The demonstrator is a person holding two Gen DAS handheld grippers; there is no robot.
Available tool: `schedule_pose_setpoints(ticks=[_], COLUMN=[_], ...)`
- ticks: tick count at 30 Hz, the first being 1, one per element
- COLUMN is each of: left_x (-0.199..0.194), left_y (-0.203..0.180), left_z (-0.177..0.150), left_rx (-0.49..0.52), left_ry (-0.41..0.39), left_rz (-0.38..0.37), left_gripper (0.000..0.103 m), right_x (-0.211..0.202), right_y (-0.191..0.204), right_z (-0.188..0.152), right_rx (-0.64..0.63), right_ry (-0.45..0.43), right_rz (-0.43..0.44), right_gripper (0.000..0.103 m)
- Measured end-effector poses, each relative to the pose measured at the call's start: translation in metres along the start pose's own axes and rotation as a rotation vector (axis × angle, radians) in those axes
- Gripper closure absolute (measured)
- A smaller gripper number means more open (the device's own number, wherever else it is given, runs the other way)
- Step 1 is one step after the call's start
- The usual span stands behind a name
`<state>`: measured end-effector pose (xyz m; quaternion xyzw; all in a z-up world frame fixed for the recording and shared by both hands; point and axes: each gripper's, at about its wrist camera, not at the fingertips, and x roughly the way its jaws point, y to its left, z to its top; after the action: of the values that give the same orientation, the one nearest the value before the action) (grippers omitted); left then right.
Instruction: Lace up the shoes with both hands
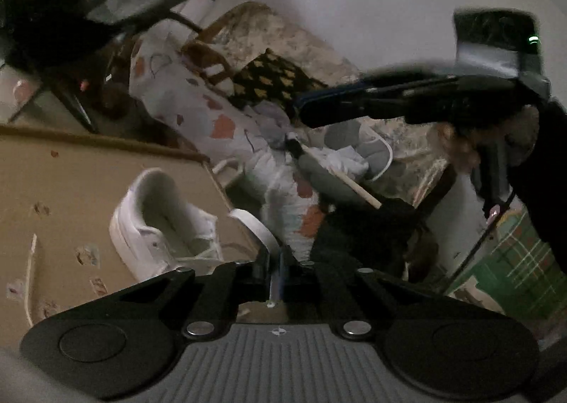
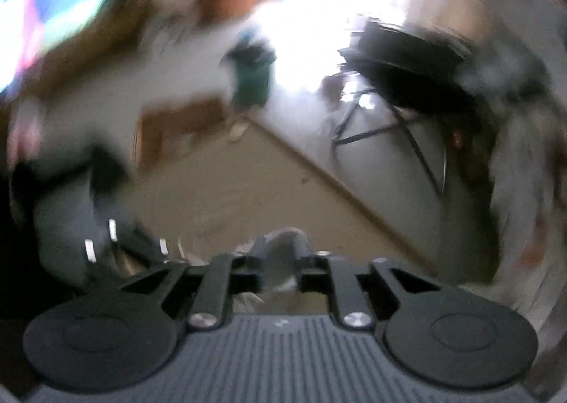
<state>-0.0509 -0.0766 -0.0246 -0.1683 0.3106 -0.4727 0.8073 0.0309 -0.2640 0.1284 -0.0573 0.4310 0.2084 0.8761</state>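
While the white shoe [image 1: 159, 222] lies on its side on the tan table [image 1: 71, 172], just left of and beyond our left gripper [image 1: 274, 261], its long axis runs from the padded heel collar farthest from the jaws down toward the laced throat nearest them. Our left jaws stand nearly together on a flat white lace end [image 1: 255, 226] that curls up between them. Leather looks smooth, lining soft, lace woven and limp. Our right gripper [image 2: 283, 261] shows blurred; something pale sits between its narrow jaws, probably lace, though we cannot tell. From the left view that right gripper [image 1: 308, 109] hangs high and right of the jaws, so our left hand is nearer.
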Motion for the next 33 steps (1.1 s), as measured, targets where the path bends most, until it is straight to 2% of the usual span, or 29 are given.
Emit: schedule_pose_setpoints(ticks=[2, 5, 8, 11, 14, 24, 27, 28, 29, 30, 33], left_x=[-0.001, -0.002, -0.002, 0.001, 0.002, 0.001, 0.003, 0.005, 0.005, 0.005, 0.007], left_y=[-0.005, -0.015, -0.027, -0.039, -0.052, -0.052, -0.051, -0.05, -0.05, -0.049, -0.045], left_z=[-0.003, -0.003, 0.0, 0.003, 0.001, -0.001, -0.001, -0.001, -0.001, -0.002, -0.002], left_rx=[0.023, 0.056, 0.103, 0.16, 0.227, 0.228, 0.227, 0.226, 0.227, 0.225, 0.215], left_ry=[-0.005, -0.03, -0.043, -0.027, 0.0, 0.026, 0.041, 0.046, 0.048, 0.051, 0.061], left_rz=[0.007, -0.006, -0.015, -0.047, -0.073, -0.1, -0.114, -0.118, -0.119, -0.118, -0.119], left_gripper=[0.099, 0.099, 0.099, 0.099, 0.099, 0.099, 0.099, 0.099, 0.099, 0.099, 0.099], right_x=[-0.006, -0.003, -0.005, 0.002, 0.012, 0.045, 0.05, 0.05, 0.049, 0.045, 0.037], right_y=[-0.019, -0.034, -0.048, -0.052, -0.048, -0.047, -0.043, -0.043, -0.042, -0.04, -0.033], right_z=[-0.021, -0.061, -0.112, -0.151, -0.162, -0.183, -0.177, -0.175, -0.174, -0.173, -0.158], right_rx=[0.221, 0.529, 0.874, 1.088, 1.148, 1.32, 1.286, 1.263, 1.239, 1.203, 1.043], right_ry=[-0.081, -0.14, -0.242, -0.286, -0.303, -0.306, -0.284, -0.281, -0.279, -0.277, -0.261], right_rz=[0.058, 0.105, 0.234, 0.339, 0.375, 0.491, 0.468, 0.451, 0.434, 0.419, 0.331], right_gripper=[0.068, 0.063, 0.061, 0.06, 0.06, 0.06, 0.065, 0.075, 0.092, 0.099, 0.101])
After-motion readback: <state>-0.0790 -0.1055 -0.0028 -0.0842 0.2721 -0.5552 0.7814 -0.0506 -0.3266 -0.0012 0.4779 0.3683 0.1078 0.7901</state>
